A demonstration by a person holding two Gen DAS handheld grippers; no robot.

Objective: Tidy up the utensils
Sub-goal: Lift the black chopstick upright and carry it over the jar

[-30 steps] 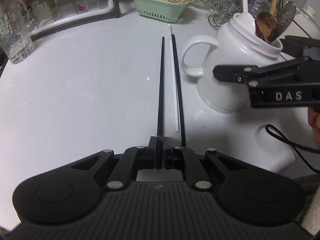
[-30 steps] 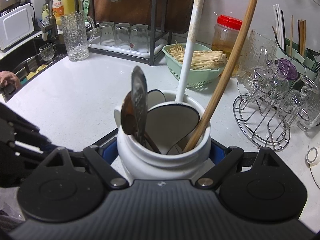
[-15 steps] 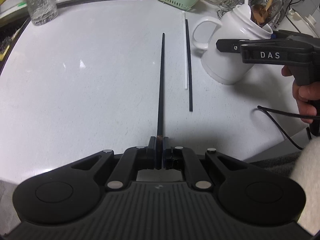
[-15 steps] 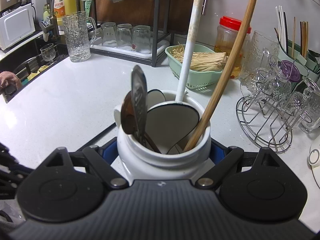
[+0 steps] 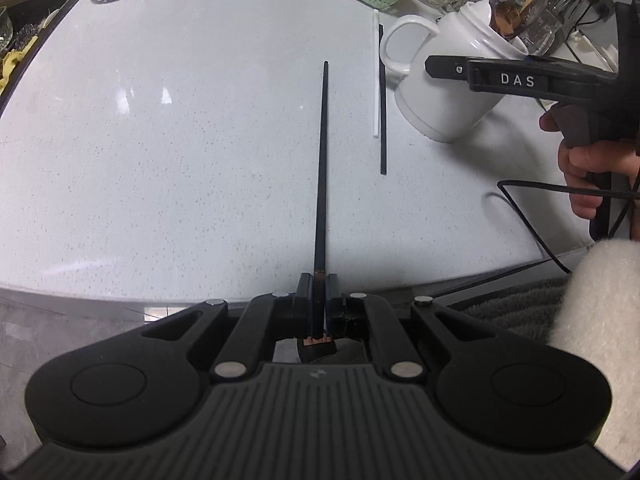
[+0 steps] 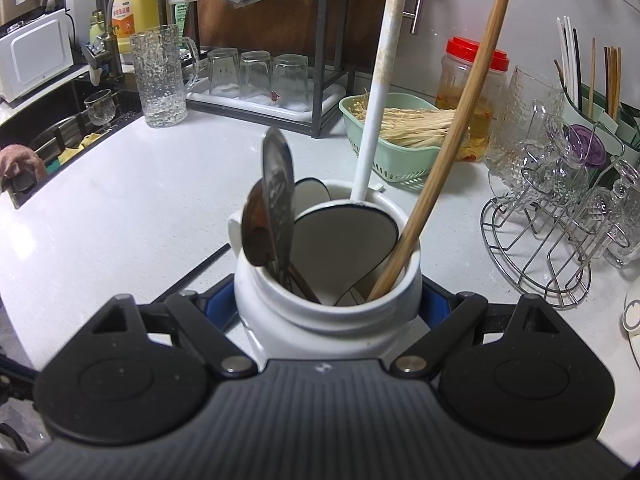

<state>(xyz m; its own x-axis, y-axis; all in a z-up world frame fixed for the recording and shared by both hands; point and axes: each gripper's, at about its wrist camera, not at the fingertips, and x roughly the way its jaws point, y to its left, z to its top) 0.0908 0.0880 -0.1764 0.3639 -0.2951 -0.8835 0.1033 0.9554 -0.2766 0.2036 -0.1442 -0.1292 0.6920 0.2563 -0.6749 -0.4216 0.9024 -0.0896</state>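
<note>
My left gripper [image 5: 319,280] is shut on the near end of a long black chopstick [image 5: 322,160], which points away over the white counter [image 5: 160,140]. A second black chopstick [image 5: 383,120] and a white chopstick [image 5: 376,80] lie side by side on the counter next to the white handled jar [image 5: 440,92]. My right gripper [image 6: 326,300] is shut on that jar [image 6: 320,320], with one blue pad on each side. In the jar stand a metal spoon [image 6: 276,192], a white ladle [image 6: 380,80] and a wooden handle [image 6: 452,128].
A green basket [image 6: 400,160], a glass pitcher [image 6: 160,76], a tray of upturned glasses [image 6: 256,76] and a wire rack of glassware [image 6: 552,240] line the back. The sink [image 6: 60,136] is at the left. A hand [image 5: 588,176] and a cable [image 5: 540,216] are at the right.
My left gripper has drawn back toward the counter's front edge with the black chopstick, away from the two chopsticks left beside the jar. The right gripper and the jar have stayed put.
</note>
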